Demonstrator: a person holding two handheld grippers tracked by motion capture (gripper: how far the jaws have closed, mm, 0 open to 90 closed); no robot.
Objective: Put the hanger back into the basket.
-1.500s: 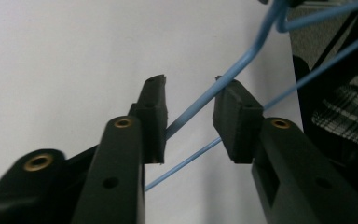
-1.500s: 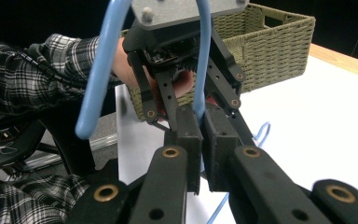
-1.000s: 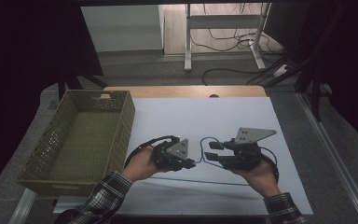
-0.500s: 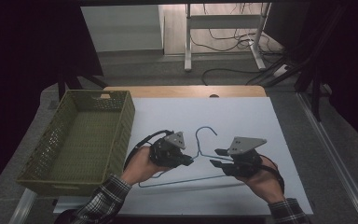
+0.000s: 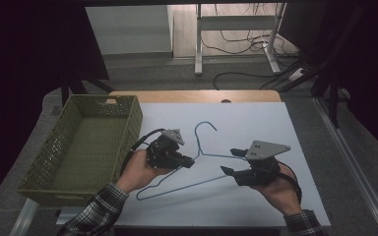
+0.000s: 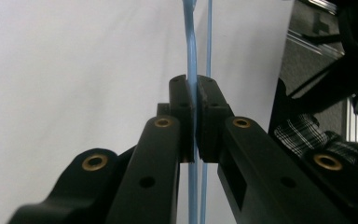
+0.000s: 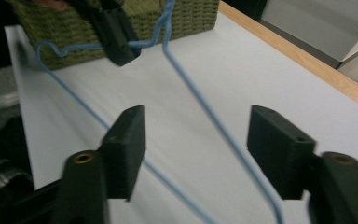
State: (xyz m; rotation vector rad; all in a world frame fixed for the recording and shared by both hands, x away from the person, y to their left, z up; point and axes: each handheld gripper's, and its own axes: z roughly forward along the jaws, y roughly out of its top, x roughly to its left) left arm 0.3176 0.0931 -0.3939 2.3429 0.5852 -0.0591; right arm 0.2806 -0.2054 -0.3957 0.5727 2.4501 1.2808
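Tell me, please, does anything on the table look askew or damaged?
Nothing looks damaged. The blue wire hanger sits askew on the white table, one shoulder clamped in the left gripper; the right gripper, jaws just opened, straddles the wire without pressing it.

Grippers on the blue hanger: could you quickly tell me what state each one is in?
Left gripper: closed on the blue wire hanger.
Right gripper: open, jaws just opening; hanger wire runs between them, untouched.

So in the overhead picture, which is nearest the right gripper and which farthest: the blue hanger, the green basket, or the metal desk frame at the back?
1. Blue hanger: just left of the right gripper, wire running between its open jaws.
2. Green basket: far left of the table.
3. Metal desk frame: on the floor beyond the table.
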